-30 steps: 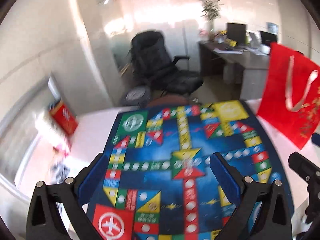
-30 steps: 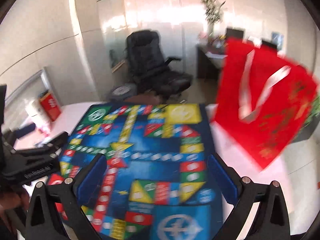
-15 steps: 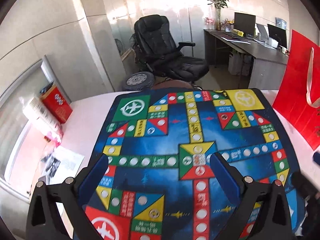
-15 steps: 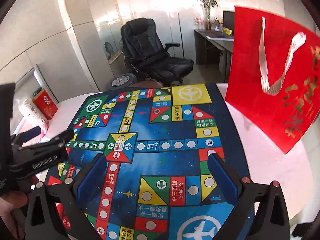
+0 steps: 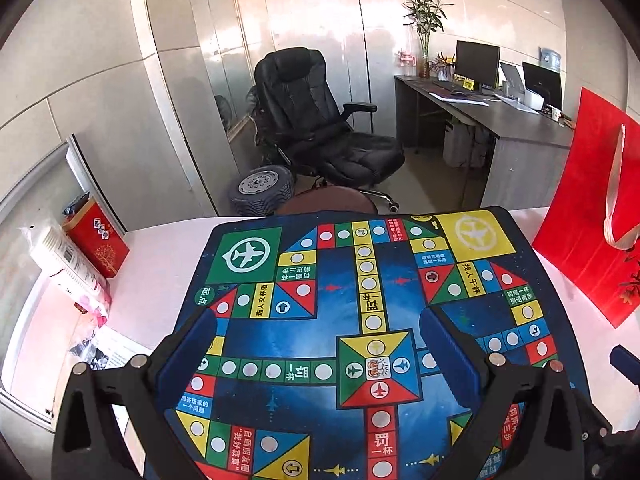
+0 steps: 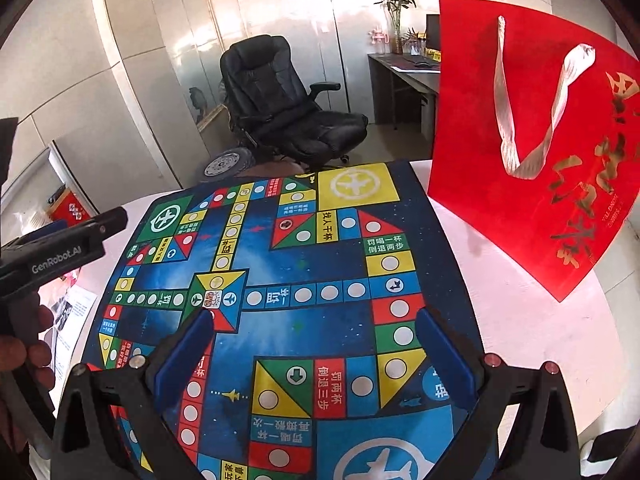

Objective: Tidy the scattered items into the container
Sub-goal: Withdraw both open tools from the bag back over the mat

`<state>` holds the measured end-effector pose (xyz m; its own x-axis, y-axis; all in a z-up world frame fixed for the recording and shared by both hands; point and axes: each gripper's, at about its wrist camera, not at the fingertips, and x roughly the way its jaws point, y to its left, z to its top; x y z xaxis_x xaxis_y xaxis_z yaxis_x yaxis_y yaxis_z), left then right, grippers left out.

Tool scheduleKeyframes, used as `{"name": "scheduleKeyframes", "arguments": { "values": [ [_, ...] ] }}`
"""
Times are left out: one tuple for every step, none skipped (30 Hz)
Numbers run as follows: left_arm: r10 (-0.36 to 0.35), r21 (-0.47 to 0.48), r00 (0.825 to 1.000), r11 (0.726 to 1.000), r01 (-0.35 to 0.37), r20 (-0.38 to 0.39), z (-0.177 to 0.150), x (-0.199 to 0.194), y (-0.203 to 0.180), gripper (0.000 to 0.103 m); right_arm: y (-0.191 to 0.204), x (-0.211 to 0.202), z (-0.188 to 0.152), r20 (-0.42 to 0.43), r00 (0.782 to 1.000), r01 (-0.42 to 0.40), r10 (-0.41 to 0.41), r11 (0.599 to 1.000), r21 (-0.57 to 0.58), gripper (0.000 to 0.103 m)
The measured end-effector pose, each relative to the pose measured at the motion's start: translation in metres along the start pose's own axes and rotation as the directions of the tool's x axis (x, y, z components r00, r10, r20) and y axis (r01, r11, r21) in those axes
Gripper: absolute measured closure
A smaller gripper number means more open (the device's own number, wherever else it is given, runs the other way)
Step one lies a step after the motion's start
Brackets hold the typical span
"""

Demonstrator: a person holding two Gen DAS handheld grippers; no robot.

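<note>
A red paper gift bag (image 6: 532, 152) with white ribbon handles stands upright at the table's right side; it also shows in the left wrist view (image 5: 588, 216). A colourful flight-chess game mat (image 5: 360, 320) covers the white table; it also shows in the right wrist view (image 6: 304, 288). My left gripper (image 5: 318, 344) is open and empty above the mat's near part. My right gripper (image 6: 314, 344) is open and empty above the mat, left of the bag. The left gripper's body (image 6: 60, 248) shows at the right wrist view's left edge.
A red tin box (image 5: 96, 244), a white packet (image 5: 64, 264) and papers (image 5: 108, 348) lie at the table's left edge. A black office chair (image 5: 320, 128), a small tyre (image 5: 262, 190) and a desk with monitors (image 5: 500, 100) stand beyond the table.
Both grippers have drawn back and tilted up, so the mat sits lower in both views. The red bag has shifted right in both views. Both grippers stay open.
</note>
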<state>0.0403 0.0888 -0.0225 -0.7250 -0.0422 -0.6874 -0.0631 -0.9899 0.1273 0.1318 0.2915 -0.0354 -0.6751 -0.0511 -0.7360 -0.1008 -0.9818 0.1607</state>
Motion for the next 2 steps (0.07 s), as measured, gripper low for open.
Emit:
{"name": "scheduleKeyframes", "arguments": {
  "values": [
    [-0.002,-0.003,1.0,1.0,0.002,0.001,-0.0003,0.0001,0.0008,0.0,0.0006,0.0018,-0.0001,-0.005,1.0,-0.003,0.003,1.0,0.006,0.0],
    [0.001,-0.004,1.0,1.0,-0.001,0.005,-0.0008,0.0002,0.0015,0.0,0.0013,0.0023,-0.0001,-0.008,1.0,-0.006,0.006,1.0,0.009,0.0]
  ]
}}
